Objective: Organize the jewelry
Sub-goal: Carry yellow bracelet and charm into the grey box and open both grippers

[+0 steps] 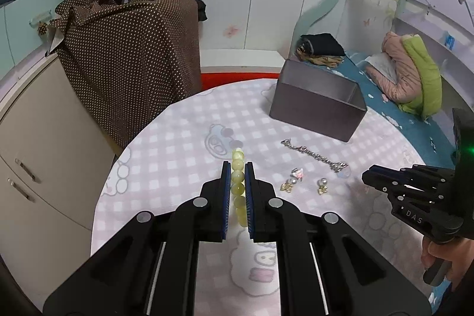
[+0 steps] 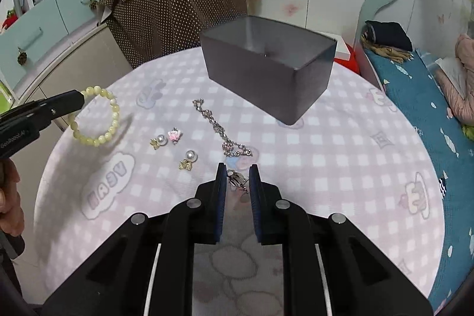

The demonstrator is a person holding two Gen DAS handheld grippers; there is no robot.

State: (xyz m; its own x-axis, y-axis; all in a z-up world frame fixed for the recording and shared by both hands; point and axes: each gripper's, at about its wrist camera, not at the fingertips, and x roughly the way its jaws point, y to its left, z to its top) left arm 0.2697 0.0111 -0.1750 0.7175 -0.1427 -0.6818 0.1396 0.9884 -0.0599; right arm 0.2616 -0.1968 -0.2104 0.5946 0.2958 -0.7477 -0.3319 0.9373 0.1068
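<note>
Jewelry is lying scattered on a round table [image 2: 340,156] covered in a pink checked cloth, and one piece is being held clear of it: at the left, the left gripper [image 1: 237,168] is pinching a pale green bead bracelet [image 2: 97,117], its jaws closed on a few beads near the top of the loop while the rest is hanging free above its own shadow. In the left wrist view the bracelet is showing only edge-on between the pads, so its lower part is disappearing behind the fingers. Moving right, two pearl earrings [image 2: 174,150] with small gold pieces are resting near each other on the cloth, with a tiny pink charm [image 2: 174,136] just beside the farther one; their fine detail is too small to make out. Next, a silver chain [image 2: 217,128] is stretching away toward the back, its near end bunching into a cluster. Just past that cluster, the right gripper [image 2: 237,178] is hovering with its jaws apart, and a small metal piece [image 2: 237,182] is sitting between the pads; whether it is joined to the chain or touching either pad is hard to tell. Farther back and to the right, a dark grey open box [image 2: 266,79] is standing on the table, well apart from the jewelry. Beyond the table's right edge, a blue bedspread [image 2: 414,96] with folded clothes is running out of view.
</note>
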